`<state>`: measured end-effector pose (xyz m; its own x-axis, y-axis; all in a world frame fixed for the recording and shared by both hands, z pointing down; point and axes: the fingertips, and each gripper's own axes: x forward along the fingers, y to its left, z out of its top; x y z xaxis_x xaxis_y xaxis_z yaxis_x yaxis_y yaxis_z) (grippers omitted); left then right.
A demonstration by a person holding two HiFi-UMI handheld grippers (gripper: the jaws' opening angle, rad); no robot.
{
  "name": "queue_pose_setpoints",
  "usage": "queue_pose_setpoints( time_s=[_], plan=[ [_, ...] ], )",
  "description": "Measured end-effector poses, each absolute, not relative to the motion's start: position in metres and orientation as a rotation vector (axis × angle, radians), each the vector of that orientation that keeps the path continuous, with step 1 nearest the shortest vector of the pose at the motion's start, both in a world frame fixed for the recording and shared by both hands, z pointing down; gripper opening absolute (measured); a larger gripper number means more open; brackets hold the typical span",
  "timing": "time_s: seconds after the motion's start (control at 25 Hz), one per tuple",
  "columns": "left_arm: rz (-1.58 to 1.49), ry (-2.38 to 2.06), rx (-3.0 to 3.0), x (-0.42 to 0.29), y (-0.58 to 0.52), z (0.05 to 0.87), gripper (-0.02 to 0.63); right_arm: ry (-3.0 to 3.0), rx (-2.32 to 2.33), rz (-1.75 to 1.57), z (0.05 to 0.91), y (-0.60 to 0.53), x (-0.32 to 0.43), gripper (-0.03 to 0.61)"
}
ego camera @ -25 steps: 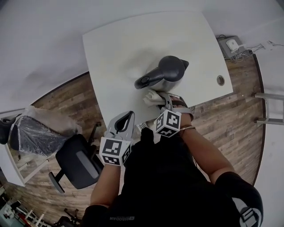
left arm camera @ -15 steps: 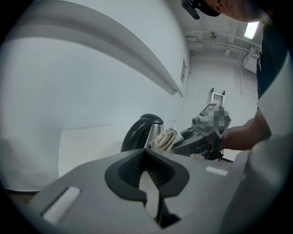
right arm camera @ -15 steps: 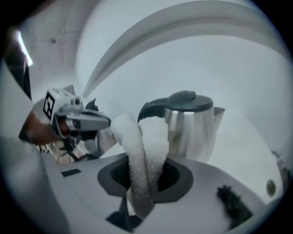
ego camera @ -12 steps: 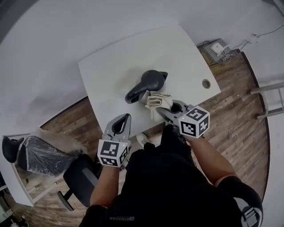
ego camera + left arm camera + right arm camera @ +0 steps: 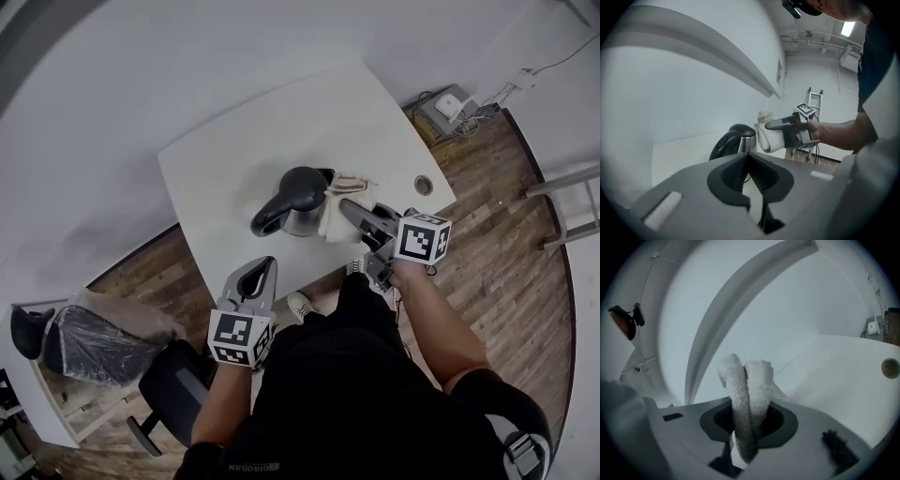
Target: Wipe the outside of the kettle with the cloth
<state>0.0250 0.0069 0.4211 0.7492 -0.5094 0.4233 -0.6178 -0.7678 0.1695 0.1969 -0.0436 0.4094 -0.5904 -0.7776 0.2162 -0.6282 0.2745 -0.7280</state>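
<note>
The cloth (image 5: pixel 750 380) is clamped, bunched, between the jaws of the right gripper (image 5: pixel 746 425) and is laid against the 3 o'clock side of the kettle (image 5: pixel 298 199), which is stood near the 6 o'clock edge of the table (image 5: pixel 234 150). The left gripper (image 5: pixel 255 275) is held closed on nothing at the kettle's 7 o'clock, well apart from it. The wiping stroke is judged to be in hand; next, the cloth must be drawn round the body under steady contact.
</note>
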Motion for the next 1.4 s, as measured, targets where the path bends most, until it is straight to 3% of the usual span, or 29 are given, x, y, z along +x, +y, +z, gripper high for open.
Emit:
queue_pose_setpoints(
  time_s=[1.04, 1.4],
  plan=[
    [0.648, -0.946, 2.532, 0.054, -0.012, 0.444, 0.008, 1.965, -1.345, -1.8, 0.603, -0.046, 0.243, 0.094],
    [0.602, -0.974, 2.572, 0.065, -0.023, 0.434, 0.008, 1.977, -1.266, -1.776, 0.569, -0.044, 0.262, 0.094]
  ],
)
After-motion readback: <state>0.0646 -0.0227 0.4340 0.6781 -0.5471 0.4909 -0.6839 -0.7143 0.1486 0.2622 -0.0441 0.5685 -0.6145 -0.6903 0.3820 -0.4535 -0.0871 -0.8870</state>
